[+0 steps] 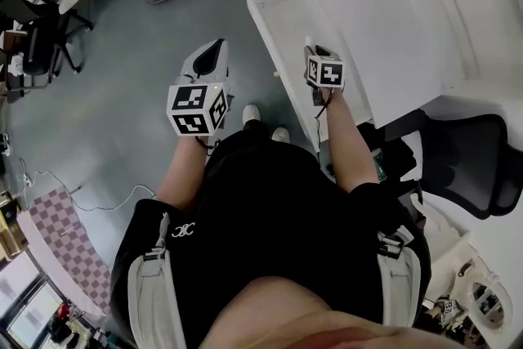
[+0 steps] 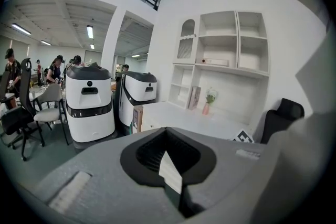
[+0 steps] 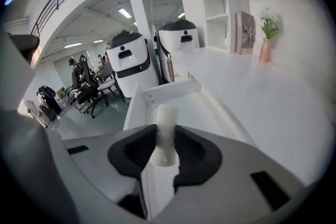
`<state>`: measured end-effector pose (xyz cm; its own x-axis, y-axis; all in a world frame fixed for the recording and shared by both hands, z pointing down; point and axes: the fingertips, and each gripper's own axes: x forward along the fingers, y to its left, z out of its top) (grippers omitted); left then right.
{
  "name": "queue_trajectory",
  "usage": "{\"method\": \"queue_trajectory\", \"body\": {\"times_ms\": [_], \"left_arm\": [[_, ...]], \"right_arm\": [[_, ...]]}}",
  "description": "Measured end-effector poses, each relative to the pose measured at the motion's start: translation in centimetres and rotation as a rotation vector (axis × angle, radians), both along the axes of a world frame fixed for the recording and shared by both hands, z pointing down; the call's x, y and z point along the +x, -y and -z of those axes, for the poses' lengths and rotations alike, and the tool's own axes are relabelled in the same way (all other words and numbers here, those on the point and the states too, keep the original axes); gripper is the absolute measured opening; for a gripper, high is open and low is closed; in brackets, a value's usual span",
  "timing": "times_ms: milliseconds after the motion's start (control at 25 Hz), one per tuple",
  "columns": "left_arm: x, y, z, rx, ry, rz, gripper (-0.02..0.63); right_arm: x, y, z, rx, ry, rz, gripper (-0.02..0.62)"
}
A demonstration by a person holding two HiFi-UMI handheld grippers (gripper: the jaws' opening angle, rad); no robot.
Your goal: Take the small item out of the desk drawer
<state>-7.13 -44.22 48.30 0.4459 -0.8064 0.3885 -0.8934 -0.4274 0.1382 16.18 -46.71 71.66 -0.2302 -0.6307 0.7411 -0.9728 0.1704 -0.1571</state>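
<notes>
Currently the right gripper [image 3: 164,152] is clamping the small white cylinder [image 3: 167,122] above the drawer [image 3: 170,91], just inside its side edge, possibly risking a drop if the pinch loosens, while the left gripper [image 2: 170,170] is hanging with jaws together.

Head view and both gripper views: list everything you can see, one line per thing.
flat-topped desk: one, white, right side of the head view
desk drawer: one, white, pulled open from the desk
small cylindrical item: one, white, over the drawer, between the right gripper's jaws
slim vase with green sprigs: one, pink, far end of the desk
wall shelves: one unit, white, above the desk
office chair: one, black, beside the desk
rounded machines: two, white and black, on the floor beyond the desk
floor: grey-green
left gripper: one, grey, jaws together, empty
right gripper: one, grey, closed on the item
</notes>
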Motion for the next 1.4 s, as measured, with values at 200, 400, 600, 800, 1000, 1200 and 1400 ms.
{"method": "queue_trajectory", "body": {"times_ms": [200, 400, 600, 800, 1000, 1200, 1400], "left_arm": [[3.5, -0.4, 1.1, 0.031, -0.021, -0.062, 0.014], [6.7, -0.6, 2.5, 0.062, -0.037, -0.117, 0.014], [9.7, -1.1, 3.7, 0.089, -0.051, -0.165, 0.014], [12.2, -1.6, 4.8, 0.118, -0.066, -0.206, 0.014], [15.0, -2.0, 6.5, 0.158, -0.079, -0.259, 0.014], [17.5, -2.2, 7.5, 0.18, -0.091, -0.314, 0.014], [18.9, -2.5, 8.5, 0.192, -0.109, -0.355, 0.014]], "right_arm": [[1.1, -0.3, 7.1, 0.194, -0.014, 0.004, 0.103], [2.5, -1.2, 14.8, 0.389, -0.036, -0.009, 0.1], [4.6, -2.8, 22.1, 0.561, -0.044, -0.04, 0.1], [8.0, -5.1, 28.2, 0.703, -0.05, -0.148, 0.1], [11.7, -8.9, 33.5, 0.849, -0.055, -0.279, 0.101], [13.9, -11.8, 35.6, 0.923, -0.08, -0.35, 0.101], [14.4, -12.7, 35.4, 0.919, -0.078, -0.371, 0.101]]}}
